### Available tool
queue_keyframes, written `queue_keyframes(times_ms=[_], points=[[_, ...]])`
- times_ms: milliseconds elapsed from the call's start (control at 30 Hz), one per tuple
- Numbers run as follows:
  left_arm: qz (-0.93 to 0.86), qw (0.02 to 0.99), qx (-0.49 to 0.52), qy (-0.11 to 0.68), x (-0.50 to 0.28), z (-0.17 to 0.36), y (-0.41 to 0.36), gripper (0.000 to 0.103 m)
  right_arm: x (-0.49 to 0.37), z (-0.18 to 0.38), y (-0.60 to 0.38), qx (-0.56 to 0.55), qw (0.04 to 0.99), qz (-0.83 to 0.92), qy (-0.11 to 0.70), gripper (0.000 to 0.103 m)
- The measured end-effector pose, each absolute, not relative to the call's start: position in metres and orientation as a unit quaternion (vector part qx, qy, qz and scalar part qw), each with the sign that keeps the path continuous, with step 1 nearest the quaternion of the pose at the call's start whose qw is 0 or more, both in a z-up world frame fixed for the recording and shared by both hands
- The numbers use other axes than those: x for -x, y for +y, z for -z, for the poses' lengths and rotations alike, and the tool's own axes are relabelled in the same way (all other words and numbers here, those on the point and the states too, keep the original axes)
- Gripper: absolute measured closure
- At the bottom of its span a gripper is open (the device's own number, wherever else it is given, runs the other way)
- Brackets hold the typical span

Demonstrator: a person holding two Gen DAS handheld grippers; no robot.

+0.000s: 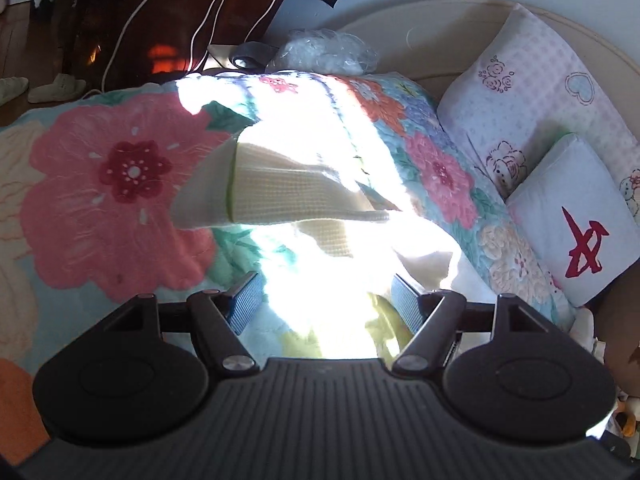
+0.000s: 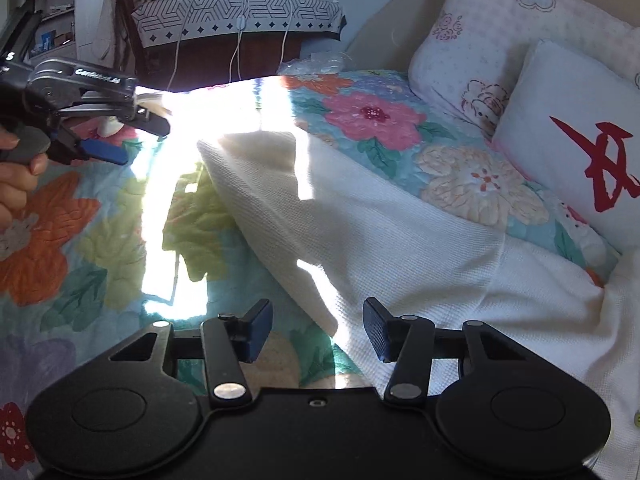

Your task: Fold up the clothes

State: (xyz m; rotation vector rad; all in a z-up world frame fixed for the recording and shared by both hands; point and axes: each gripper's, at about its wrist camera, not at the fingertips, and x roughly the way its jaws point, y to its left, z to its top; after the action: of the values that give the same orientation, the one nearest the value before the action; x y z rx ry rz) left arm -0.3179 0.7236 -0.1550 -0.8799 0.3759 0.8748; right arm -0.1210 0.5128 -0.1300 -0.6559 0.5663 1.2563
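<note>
One garment (image 2: 360, 232), a cream waffle-knit top, lies spread on the bed's floral quilt (image 2: 72, 232), flat enough that its edges can be taken and turned over. In the right wrist view its body runs from the lower right toward a sunlit far corner. In the left wrist view a sleeve (image 1: 280, 188) with a thin green band at its cuff stretches leftward across the quilt, probably laid out for folding inward. Strong sunlight washes out the middle of the cloth, so the exact lie of its creases there cannot be told.

Two grippers are at work. The left gripper (image 1: 324, 304) hangs over the bright part of the garment with its jaws wide apart and nothing pinched between them. The right gripper (image 2: 318, 332) sits low at the garment's near edge, jaws apart; the hem lies below the gap, and the pads do not press on it. That placement suggests a grasp of this edge is being prepared. In the right wrist view a hand (image 2: 16, 184) holds the left gripper above the quilt, at the left edge of the view.

Two pillows (image 2: 560, 160) lean against the headboard beyond the garment, clear of the folding area. One side table stands past the bed, with white cables hanging from it.
</note>
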Motion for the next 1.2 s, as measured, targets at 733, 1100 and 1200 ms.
queue_keyframes(times_ms=[733,1100,1200], points=[[-0.577,0.728,0.277,0.247,0.357,0.126,0.728,0.094,0.100,0.140,0.506,0.237,0.723,-0.540,0.359,0.071],[-0.363,0.868,0.216,0.262,0.270,0.040,0.574,0.045,0.071,0.064,0.360,0.074,0.744,-0.527,0.404,0.050],[-0.316,0.885,0.192,0.283,0.246,0.026,0.530,0.040,0.058,0.045,0.311,0.070,0.758,-0.509,0.402,0.046]])
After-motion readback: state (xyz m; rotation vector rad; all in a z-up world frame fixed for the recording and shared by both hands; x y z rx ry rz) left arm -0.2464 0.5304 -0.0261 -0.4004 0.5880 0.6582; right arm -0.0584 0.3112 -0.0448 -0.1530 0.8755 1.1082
